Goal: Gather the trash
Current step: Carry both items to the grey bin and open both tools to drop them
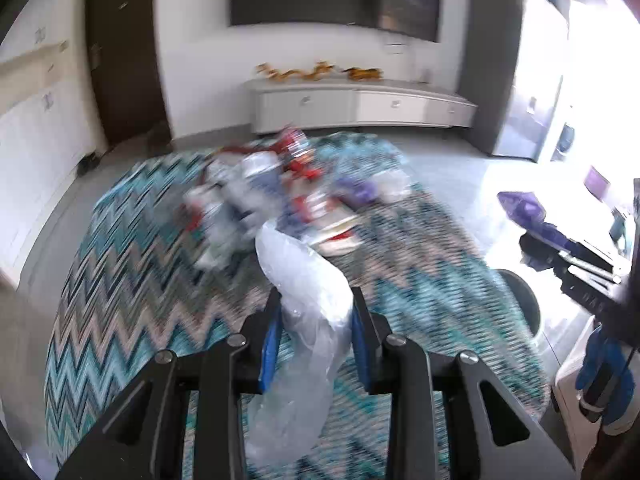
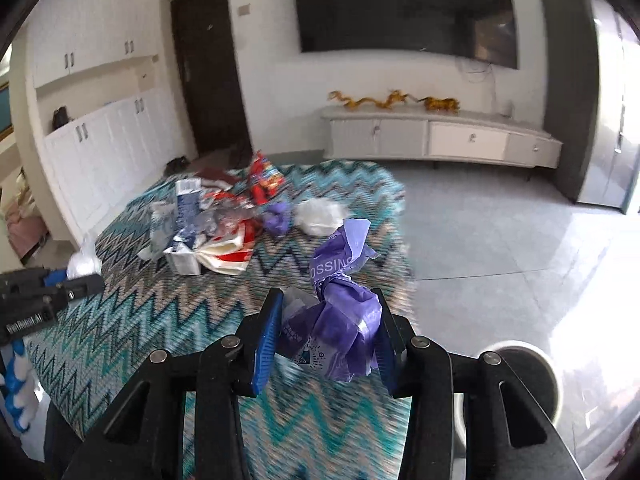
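Rug [image 2: 120, 320]: trash pile [image 1: 256, 196] blurred, both grippers loaded.

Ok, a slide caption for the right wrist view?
Right tongs shut on a crumpled purple wrapper above the zigzag rug, trash pile beyond.

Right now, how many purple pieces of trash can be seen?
2: one purple wrapper is clamped in the right gripper; one smaller purple scrap lies on the zigzag rug beside the pile. More may be hidden.
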`<state>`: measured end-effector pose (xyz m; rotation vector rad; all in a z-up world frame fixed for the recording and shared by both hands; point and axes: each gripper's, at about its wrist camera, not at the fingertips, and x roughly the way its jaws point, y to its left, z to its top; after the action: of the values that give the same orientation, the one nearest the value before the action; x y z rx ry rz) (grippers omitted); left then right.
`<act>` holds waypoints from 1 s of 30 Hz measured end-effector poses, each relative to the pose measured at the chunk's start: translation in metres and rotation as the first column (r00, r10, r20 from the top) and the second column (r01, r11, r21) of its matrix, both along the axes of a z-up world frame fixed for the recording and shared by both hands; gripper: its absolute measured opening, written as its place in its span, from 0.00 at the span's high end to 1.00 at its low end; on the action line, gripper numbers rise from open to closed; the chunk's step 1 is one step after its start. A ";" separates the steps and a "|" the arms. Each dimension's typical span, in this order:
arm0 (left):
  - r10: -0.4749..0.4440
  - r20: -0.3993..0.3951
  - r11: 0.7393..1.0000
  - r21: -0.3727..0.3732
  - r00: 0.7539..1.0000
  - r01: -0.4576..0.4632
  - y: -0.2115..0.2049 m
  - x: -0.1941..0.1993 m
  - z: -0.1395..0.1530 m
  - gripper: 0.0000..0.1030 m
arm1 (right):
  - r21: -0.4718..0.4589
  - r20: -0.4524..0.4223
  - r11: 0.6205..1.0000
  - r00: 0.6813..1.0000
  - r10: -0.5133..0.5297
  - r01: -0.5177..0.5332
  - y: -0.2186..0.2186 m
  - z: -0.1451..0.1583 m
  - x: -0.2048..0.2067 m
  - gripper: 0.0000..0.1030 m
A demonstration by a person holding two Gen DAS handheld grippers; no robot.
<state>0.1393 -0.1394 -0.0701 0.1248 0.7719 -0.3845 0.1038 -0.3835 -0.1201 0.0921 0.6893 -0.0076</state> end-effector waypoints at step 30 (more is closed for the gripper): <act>-0.531 -0.263 0.847 -0.138 0.805 0.513 -0.391 0.042 -0.075 0.55 | 0.147 -0.264 0.882 0.878 -0.400 0.447 -0.279 -0.158 -0.026 0.44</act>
<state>0.1816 -0.5307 -0.1448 0.2305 1.0168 -0.9728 0.0777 -0.6622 -0.2778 0.4476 0.8866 -0.3792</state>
